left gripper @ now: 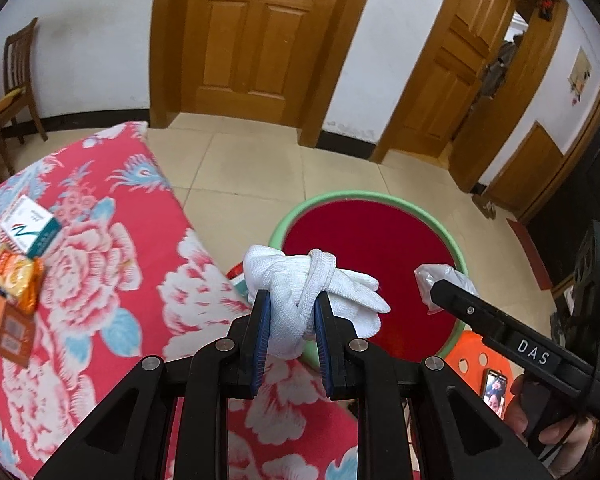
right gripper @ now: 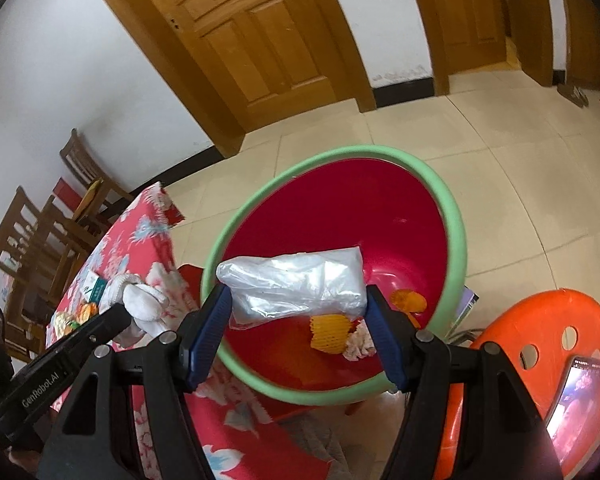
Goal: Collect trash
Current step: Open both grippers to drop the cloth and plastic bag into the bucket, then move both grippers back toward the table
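Over the red bin [right gripper: 420, 216] with its green rim, both tools carried trash for dropping. Left tool [left gripper: 290, 312] was clamped on a knotted white cloth [left gripper: 308, 292], held out past the edge of the table [left gripper: 112, 272] so that, I judge, the cloth would fall into the bin once let go. Right tool [right gripper: 298, 316] was clamped across a crumpled clear plastic bag [right gripper: 296, 284], its pads set wide on the bag's two ends, directly above the bin's mouth.

Only the right wrist view looked down into the bin, where yellow and orange scraps [right gripper: 328, 332] and a pale rag already lay at the bottom. Only the left wrist view showed what remained on the flowered table: a small white and green box [left gripper: 30, 226] and orange wrappers [left gripper: 14, 276], likely the next trash to collect. An orange stool [right gripper: 548, 320] with a phone on it stood beside the bin
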Tool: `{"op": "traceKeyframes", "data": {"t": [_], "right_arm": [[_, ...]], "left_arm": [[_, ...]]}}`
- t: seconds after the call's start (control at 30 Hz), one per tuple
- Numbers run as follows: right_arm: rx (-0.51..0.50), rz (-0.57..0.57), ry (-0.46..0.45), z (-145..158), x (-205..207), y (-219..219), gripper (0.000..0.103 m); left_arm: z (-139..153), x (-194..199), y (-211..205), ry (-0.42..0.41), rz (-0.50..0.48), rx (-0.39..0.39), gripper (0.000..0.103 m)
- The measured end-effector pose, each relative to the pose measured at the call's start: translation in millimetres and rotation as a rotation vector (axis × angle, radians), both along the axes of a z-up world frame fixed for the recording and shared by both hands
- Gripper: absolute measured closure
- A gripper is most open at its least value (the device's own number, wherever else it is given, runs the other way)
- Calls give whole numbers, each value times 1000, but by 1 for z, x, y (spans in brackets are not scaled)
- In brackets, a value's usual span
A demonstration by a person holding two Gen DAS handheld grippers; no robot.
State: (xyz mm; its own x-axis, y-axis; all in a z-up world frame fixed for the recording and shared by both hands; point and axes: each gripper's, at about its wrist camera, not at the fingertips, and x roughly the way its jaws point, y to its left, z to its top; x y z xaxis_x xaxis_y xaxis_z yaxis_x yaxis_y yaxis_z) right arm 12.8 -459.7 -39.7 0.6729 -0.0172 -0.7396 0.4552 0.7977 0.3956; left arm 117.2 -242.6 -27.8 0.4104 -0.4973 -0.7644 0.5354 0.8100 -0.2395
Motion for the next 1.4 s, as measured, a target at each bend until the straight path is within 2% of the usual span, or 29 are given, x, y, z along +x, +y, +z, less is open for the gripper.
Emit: {"op": "traceKeyframes", "data": {"t": [0.37,0.57,0.63,1.0,1.4], "right_arm": [[28,-55,26,-13,-3,-22,34],[33,-69,21,-12,-6,-25,34],[34,-70,20,-12,-7,-26,34],[25,-52,-3,-2,-7,-14,34],[12,17,-44,16,-5,15,34]], "left_arm": [[-18,3,-34,10,-62,47,79],[-18,3,-37,8,-68,53,65],[-17,2,-36,4,-65,50,64],[-6,-1,-19,-12,-33,28,63],[10,-4,28,-38,66,-1,63]]}}
